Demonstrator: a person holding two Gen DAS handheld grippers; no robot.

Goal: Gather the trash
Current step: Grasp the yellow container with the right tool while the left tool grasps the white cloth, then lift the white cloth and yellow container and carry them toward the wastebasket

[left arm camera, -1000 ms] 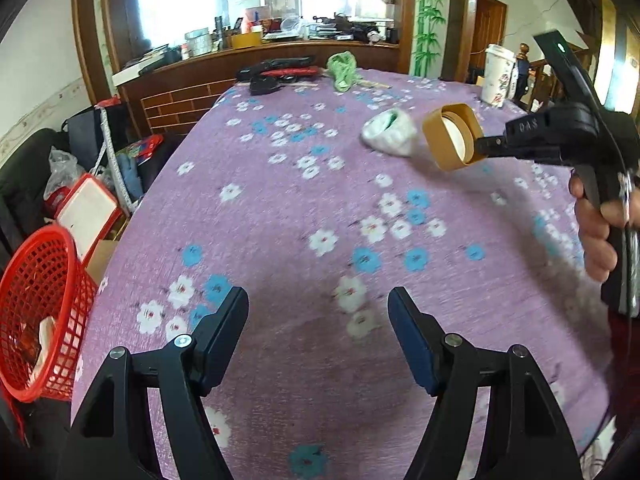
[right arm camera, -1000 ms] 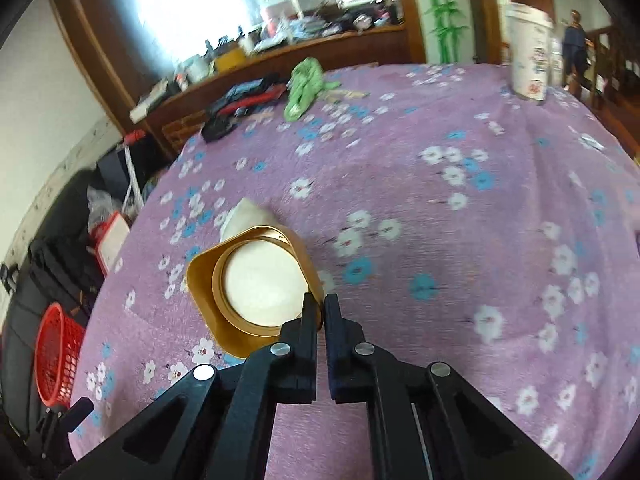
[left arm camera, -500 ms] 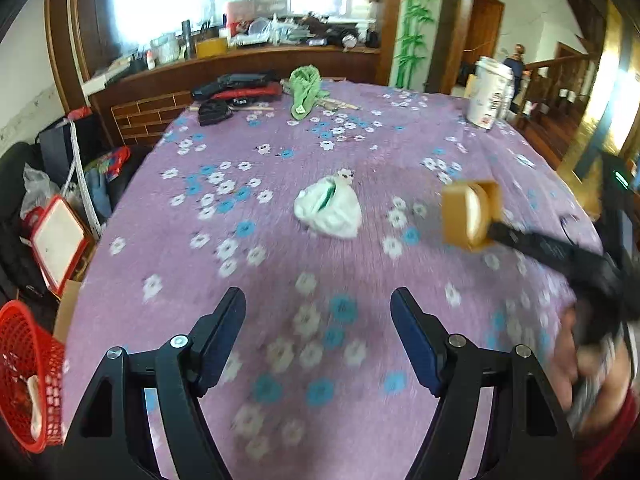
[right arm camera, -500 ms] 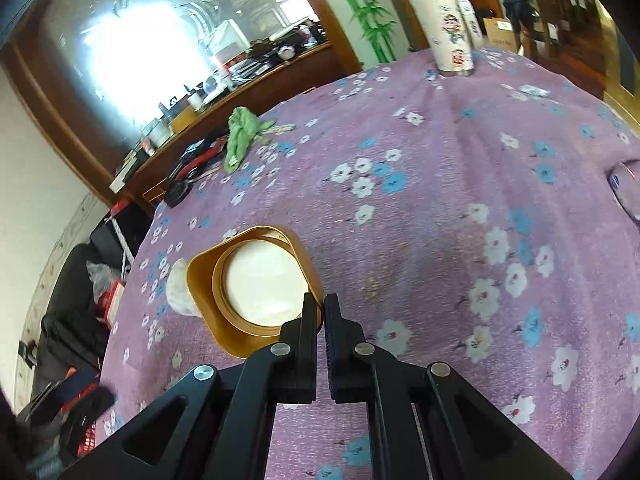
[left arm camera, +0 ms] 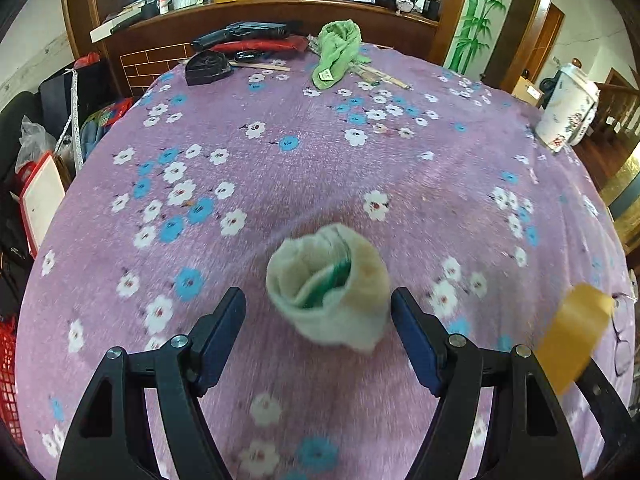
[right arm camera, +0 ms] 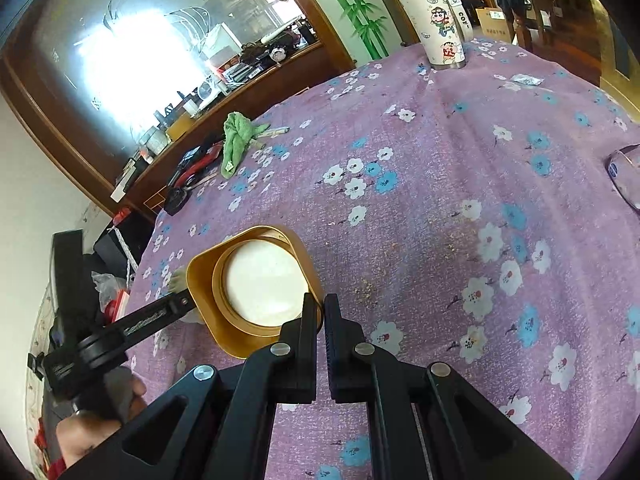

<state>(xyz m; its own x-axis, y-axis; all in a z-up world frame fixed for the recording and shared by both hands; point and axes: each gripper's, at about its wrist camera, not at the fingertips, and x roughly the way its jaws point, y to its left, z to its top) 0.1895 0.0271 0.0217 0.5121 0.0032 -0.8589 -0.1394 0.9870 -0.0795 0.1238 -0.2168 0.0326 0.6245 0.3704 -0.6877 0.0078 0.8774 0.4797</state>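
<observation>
A crumpled white wrapper with green inside [left arm camera: 328,284] lies on the purple flowered tablecloth [left arm camera: 320,160]. My left gripper [left arm camera: 318,336] is open and low over the cloth, with the wrapper between its blue pads, not touching. My right gripper [right arm camera: 320,312] is shut on the rim of a gold square lid with a white liner [right arm camera: 256,284] and holds it above the cloth. The lid also shows blurred at the right of the left wrist view [left arm camera: 576,332]. The left gripper's arm [right arm camera: 120,332] shows beside the lid.
A green cloth [left arm camera: 336,54], chopsticks and black and red items [left arm camera: 240,40] lie at the table's far side. A cartoon tumbler [right arm camera: 440,20] stands far right. Glasses [right arm camera: 624,176] lie at the right edge. A red basket [left arm camera: 6,380] stands on the floor at left.
My left gripper has moved forward over the table until the wrapper sits between its open fingers. My right gripper has drawn back and right, still holding the gold lid.
</observation>
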